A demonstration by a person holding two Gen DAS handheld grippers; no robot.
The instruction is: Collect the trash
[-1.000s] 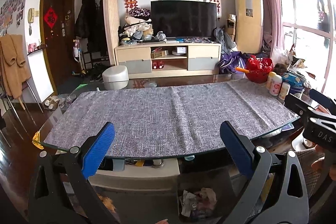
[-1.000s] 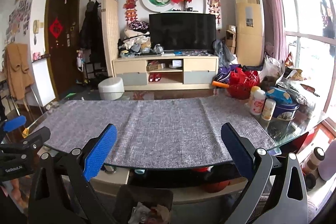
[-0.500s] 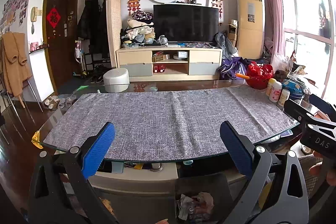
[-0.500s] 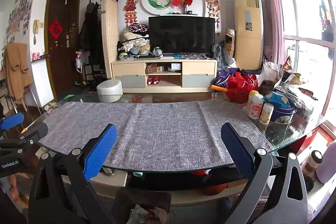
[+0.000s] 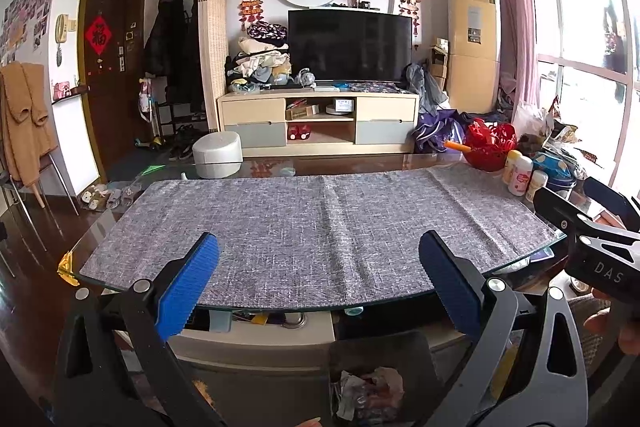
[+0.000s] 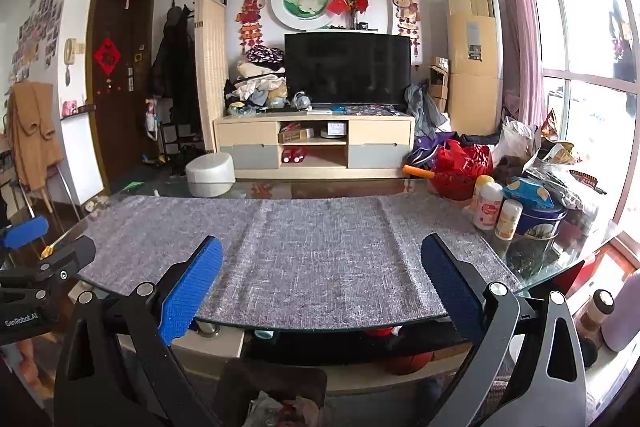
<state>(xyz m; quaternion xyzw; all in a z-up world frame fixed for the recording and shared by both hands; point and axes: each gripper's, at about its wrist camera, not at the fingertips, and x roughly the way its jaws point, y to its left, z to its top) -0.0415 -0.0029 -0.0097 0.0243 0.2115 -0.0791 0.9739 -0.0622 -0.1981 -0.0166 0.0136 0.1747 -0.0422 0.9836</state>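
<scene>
Crumpled trash [image 5: 370,393] in the bin [image 5: 380,347] at 6 o'clock is judged light and soft, best pinched at a fold; both left gripper [image 5: 320,291] and right gripper [image 6: 322,291] jaws are held wide open, empty.

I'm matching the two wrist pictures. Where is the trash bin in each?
Left wrist: trash bin at bottom centre-right, below the table edge, crumpled trash inside.
Right wrist: bin at bottom centre-left, partly cut off.
Shared landmark: the TV, upper centre in both.
</scene>
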